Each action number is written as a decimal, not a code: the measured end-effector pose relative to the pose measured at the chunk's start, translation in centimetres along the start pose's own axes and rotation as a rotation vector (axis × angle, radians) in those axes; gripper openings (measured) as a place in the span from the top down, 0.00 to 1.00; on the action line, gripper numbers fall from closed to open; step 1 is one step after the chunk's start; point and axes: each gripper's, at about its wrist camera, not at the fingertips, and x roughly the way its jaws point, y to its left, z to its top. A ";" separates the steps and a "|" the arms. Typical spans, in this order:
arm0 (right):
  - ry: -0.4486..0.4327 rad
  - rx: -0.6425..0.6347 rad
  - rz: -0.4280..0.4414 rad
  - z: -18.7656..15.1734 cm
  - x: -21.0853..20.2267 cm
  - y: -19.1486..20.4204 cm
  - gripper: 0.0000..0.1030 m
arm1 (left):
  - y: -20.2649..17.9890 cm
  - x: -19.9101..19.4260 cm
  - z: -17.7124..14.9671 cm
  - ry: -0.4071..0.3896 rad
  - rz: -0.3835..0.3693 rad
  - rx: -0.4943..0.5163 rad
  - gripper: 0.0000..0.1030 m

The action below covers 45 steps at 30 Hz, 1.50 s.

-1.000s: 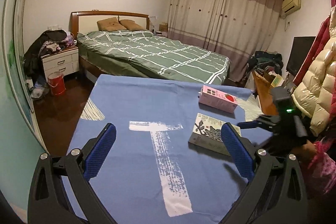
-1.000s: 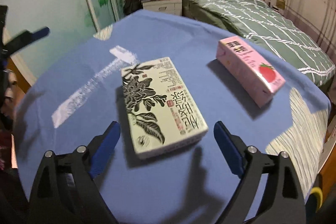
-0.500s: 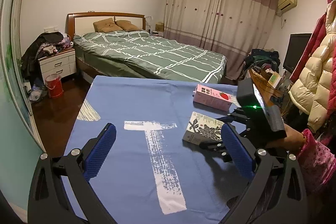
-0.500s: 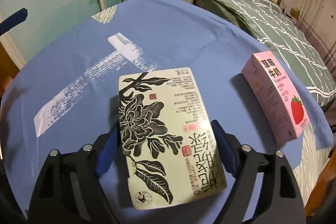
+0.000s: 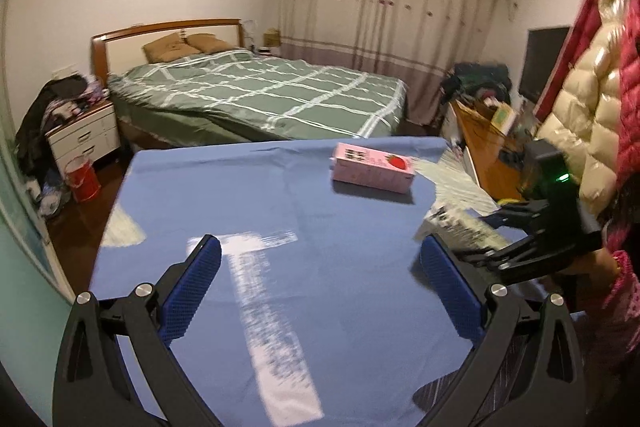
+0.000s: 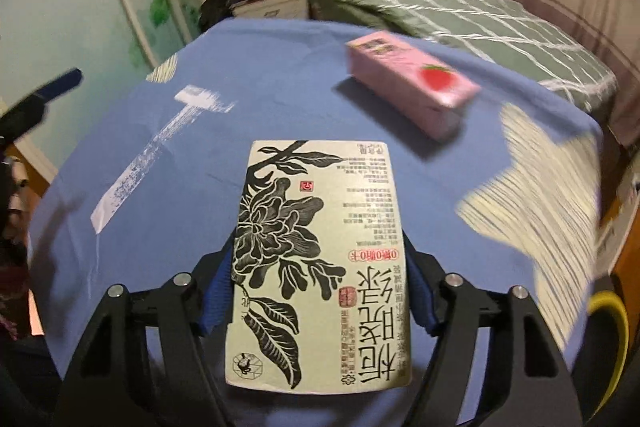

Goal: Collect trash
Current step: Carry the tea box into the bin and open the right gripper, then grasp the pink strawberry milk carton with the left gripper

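My right gripper (image 6: 320, 291) is shut on a cream carton with a black flower print (image 6: 316, 259) and holds it lifted above the blue tablecloth (image 6: 248, 115). In the left wrist view the same carton (image 5: 456, 225) shows blurred in the right gripper (image 5: 486, 239) at the table's right side. A pink strawberry milk carton (image 5: 372, 173) lies on its side near the far right of the table; it also shows in the right wrist view (image 6: 412, 85). My left gripper (image 5: 320, 287) is open and empty above the near part of the table.
A green plaid bed (image 5: 256, 95) stands beyond the table. A white nightstand (image 5: 84, 139) and a red bucket (image 5: 82, 179) are on the floor at the left. A wooden desk with clutter (image 5: 488, 147) and hanging coats (image 5: 592, 87) are at the right.
My right gripper closed on the flower-print carton and lifted it off the table toward the right. My left gripper stayed open and shifted its view slightly.
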 end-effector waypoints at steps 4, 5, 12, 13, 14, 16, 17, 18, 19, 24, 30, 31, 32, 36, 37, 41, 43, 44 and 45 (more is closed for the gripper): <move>-0.063 0.087 -0.052 -2.4 -3.2 -3.3 0.34 | -2.0 2.6 1.4 0.035 -0.077 0.045 0.05; -0.077 0.113 -0.072 -3.0 -4.1 -4.3 0.34 | -2.2 3.3 1.7 0.042 -0.106 0.052 0.05; -0.106 0.286 -0.273 -5.7 -9.1 -10.2 0.34 | -4.8 9.8 4.2 0.112 -0.242 0.146 0.05; -0.102 0.306 -0.311 -6.0 -9.4 -11.0 0.34 | -5.0 10.9 4.5 0.128 -0.252 0.159 0.05; -0.092 0.351 -0.367 -6.8 -9.6 -12.3 0.34 | -5.1 11.9 4.7 0.139 -0.253 0.168 0.05; -0.079 0.401 -0.418 -7.5 -9.7 -13.7 0.34 | -4.9 14.2 5.2 0.162 -0.243 0.183 0.05; -0.070 0.426 -0.442 -8.0 -9.6 -14.4 0.34 | -5.0 15.1 5.4 0.170 -0.242 0.186 0.05; -0.057 0.449 -0.468 -8.5 -9.4 -15.2 0.34 | -4.8 16.1 5.6 0.177 -0.238 0.190 0.05; -0.045 0.463 -0.489 -8.9 -9.3 -15.7 0.34 | -4.6 17.2 5.9 0.188 -0.233 0.194 0.05; 0.037 0.531 -0.552 -10.4 -7.2 -17.4 0.34 | -4.3 21.1 6.5 0.219 -0.215 0.235 0.05; 0.073 0.565 -0.560 -11.6 -6.4 -18.1 0.33 | -4.1 24.9 7.5 0.248 -0.240 0.245 0.05; 0.071 0.566 -0.564 -11.7 -6.5 -18.1 0.33 | -4.0 25.4 7.6 0.252 -0.244 0.242 0.05; 0.068 0.564 -0.568 -11.8 -6.6 -18.1 0.32 | -3.9 25.8 7.7 0.257 -0.245 0.238 0.05; 0.062 0.560 -0.570 -12.2 -6.6 -17.7 0.32 | -4.0 25.7 7.5 0.278 -0.298 0.243 0.05; 0.062 0.561 -0.569 -12.3 -6.7 -18.1 0.32 | -4.4 25.4 7.2 0.288 -0.319 0.258 0.05; 0.053 0.564 -0.559 -12.5 -7.4 -19.6 0.32 | -5.9 23.1 5.8 0.328 -0.415 0.300 0.05; 0.049 0.563 -0.552 -13.2 -8.4 -20.4 0.31 | -7.0 21.8 5.1 0.354 -0.502 0.313 0.05; 0.047 0.561 -0.548 -13.3 -8.5 -20.4 0.31 | -7.6 21.0 4.9 0.353 -0.519 0.334 0.05; 0.046 0.560 -0.547 -13.5 -8.8 -20.3 0.31 | -8.0 20.4 4.8 0.341 -0.511 0.359 0.05</move>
